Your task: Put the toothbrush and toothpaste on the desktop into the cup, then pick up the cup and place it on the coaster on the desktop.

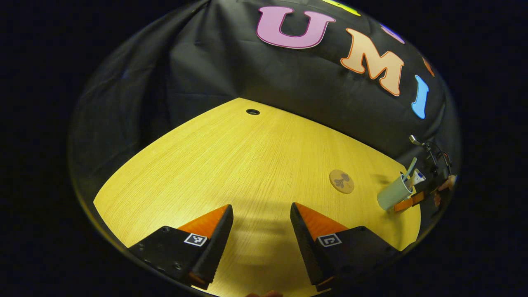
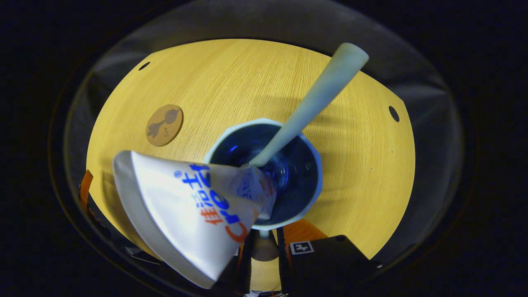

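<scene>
The cup (image 2: 264, 173) stood over the yellow wooden table (image 2: 363, 165) with the pale toothbrush (image 2: 313, 99) and the white toothpaste tube (image 2: 185, 206) sticking out of it, the brush leaning one way and the tube the other. The right gripper (image 2: 264, 247) had its two fingers closed tight on the cup's rim at the near side, and in the left gripper view the cup (image 1: 394, 193) looked tilted, though I could not tell if it touched the table. The round wooden coaster (image 1: 342, 181) lay flat near the cup, apart from it, and the left gripper (image 1: 261, 231) hung over bare table with its fingers spread wide and nothing between them.
</scene>
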`<state>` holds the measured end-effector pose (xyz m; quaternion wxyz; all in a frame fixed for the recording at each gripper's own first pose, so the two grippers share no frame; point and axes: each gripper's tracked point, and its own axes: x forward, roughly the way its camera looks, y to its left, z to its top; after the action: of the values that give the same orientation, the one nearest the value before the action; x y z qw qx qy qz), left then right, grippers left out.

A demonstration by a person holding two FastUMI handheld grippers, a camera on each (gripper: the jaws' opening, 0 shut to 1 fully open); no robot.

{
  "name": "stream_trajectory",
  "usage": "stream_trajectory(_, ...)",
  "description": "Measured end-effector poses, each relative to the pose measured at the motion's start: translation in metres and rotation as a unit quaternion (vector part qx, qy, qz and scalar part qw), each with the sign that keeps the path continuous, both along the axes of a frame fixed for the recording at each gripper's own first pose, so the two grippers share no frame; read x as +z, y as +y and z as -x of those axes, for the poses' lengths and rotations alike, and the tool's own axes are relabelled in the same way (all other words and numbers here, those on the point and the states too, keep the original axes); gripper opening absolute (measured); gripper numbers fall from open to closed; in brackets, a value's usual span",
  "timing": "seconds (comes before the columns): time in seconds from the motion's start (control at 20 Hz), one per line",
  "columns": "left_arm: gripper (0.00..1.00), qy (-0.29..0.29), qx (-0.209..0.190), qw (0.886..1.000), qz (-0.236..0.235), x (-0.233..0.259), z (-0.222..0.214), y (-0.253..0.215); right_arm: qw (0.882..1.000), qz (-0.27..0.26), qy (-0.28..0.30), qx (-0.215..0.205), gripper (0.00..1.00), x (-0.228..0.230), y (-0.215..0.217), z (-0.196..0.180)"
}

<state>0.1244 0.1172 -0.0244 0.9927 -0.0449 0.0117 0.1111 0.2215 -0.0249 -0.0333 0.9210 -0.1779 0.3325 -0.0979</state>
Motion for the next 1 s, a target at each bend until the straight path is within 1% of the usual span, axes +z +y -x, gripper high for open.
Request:
stream_trajectory(0.15,0.81,0.005,-0.012,1.000,-0.005,0.001,-0.002,-0.005,1.000,-0.001,0.000,-0.003,0.28,-0.002,0.001,0.000)
stream_trajectory(0.35,0.81,0.008,-0.036,0.999,-0.007,0.000,-0.006,-0.018,0.999,-0.032,0.004,-0.001,0.28,-0.003,0.017,0.004)
stream_trajectory(0.6,0.81,0.019,-0.048,0.999,0.012,-0.009,-0.007,-0.023,0.999,-0.018,0.007,0.031,0.29,-0.002,0.052,0.006)
stream_trajectory(0.75,0.82,0.026,-0.052,0.998,0.026,-0.016,-0.008,-0.020,0.999,-0.010,0.004,0.053,0.29,0.004,0.080,0.000)
stream_trajectory(0.85,0.82,0.028,-0.051,0.998,0.034,-0.018,-0.008,-0.021,0.998,0.005,0.003,0.068,0.29,0.010,0.096,-0.007)
stream_trajectory(0.95,0.82,0.034,-0.046,0.998,0.033,-0.020,-0.008,-0.020,0.997,0.018,0.002,0.078,0.29,0.014,0.111,-0.014)
stream_trajectory(1.0,0.84,0.038,-0.044,0.998,0.028,-0.022,-0.006,-0.017,0.996,0.021,0.003,0.083,0.29,0.016,0.118,-0.017)
